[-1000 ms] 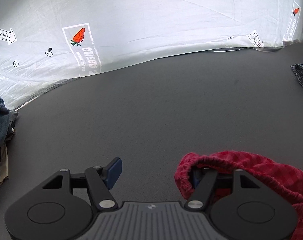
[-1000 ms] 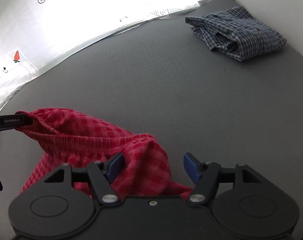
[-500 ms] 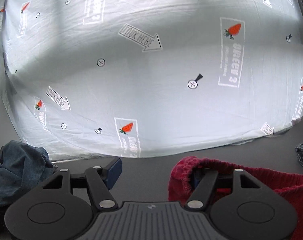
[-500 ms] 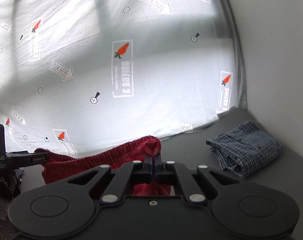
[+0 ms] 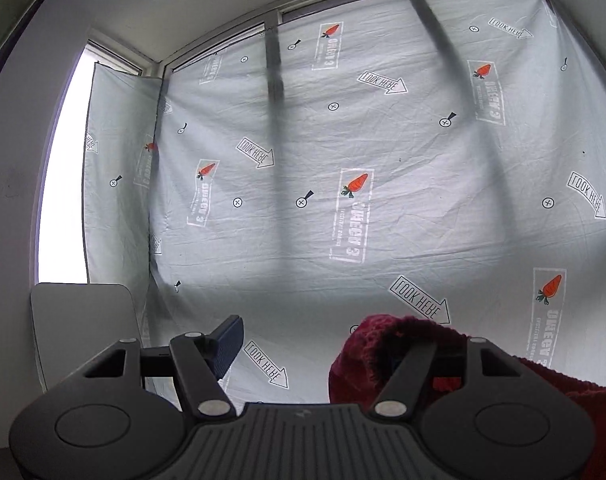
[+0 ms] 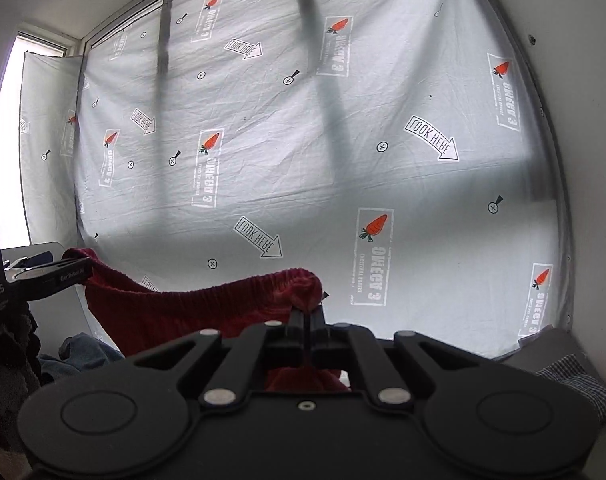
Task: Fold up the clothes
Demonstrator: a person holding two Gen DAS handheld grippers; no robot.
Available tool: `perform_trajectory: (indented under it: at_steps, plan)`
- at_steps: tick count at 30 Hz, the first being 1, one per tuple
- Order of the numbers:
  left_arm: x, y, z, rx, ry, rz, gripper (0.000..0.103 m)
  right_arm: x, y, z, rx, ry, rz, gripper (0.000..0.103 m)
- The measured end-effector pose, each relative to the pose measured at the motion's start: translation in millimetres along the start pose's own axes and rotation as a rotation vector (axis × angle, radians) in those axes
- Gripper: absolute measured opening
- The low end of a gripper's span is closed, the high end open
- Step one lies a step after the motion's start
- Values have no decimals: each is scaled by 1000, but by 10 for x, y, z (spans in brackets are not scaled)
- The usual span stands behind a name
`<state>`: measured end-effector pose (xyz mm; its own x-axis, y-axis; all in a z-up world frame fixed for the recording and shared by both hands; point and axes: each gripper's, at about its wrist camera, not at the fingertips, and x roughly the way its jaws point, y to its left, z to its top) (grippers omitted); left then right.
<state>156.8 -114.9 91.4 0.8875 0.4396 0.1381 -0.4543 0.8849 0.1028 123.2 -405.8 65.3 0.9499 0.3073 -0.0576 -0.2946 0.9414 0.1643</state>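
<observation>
Red checked shorts [image 6: 207,308] hang stretched in the air between my two grippers, elastic waistband on top. My right gripper [image 6: 307,312] is shut on the waistband's right end. In the left wrist view my left gripper [image 5: 315,344] stands open, with the waistband's other end [image 5: 367,344] hooked over its right finger; the left finger [image 5: 227,340] is bare. The left gripper also shows at the left edge of the right wrist view [image 6: 51,276], carrying the cloth. Both cameras point up at the printed sheet.
A grey sheet with carrot prints [image 5: 355,208] covers the window wall ahead. A blue denim garment [image 6: 83,356] lies low left. A folded dark plaid shirt [image 6: 575,380] lies on the grey surface at the lower right. A white chair back [image 5: 83,328] stands at left.
Both grippers have risen and tilted upward, lifting the shorts off the grey table. The right gripper closed on the waistband between one second ago and half a second ago.
</observation>
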Motion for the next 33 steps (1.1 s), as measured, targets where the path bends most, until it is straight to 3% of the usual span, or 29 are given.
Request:
perform_trajectory:
  at_steps: [5,13,21,26,33]
  plan:
    - [-398,322,126,42,-23,60,68,-257,179,34,-29,6,67,3]
    - [-502,432,-126,146,85,113,72,-115,363,-148,-36,121,95,3]
    - [-141,435,-580,169,231,134,72,338,436,-418,-25,230,76,3]
    - [237,426,-892,163,316,99,72,723,423,-613,-27,287,46,4]
    - [1154,178,-1355,159,393,24,72,1580,339,-892,-17,350,-18,4]
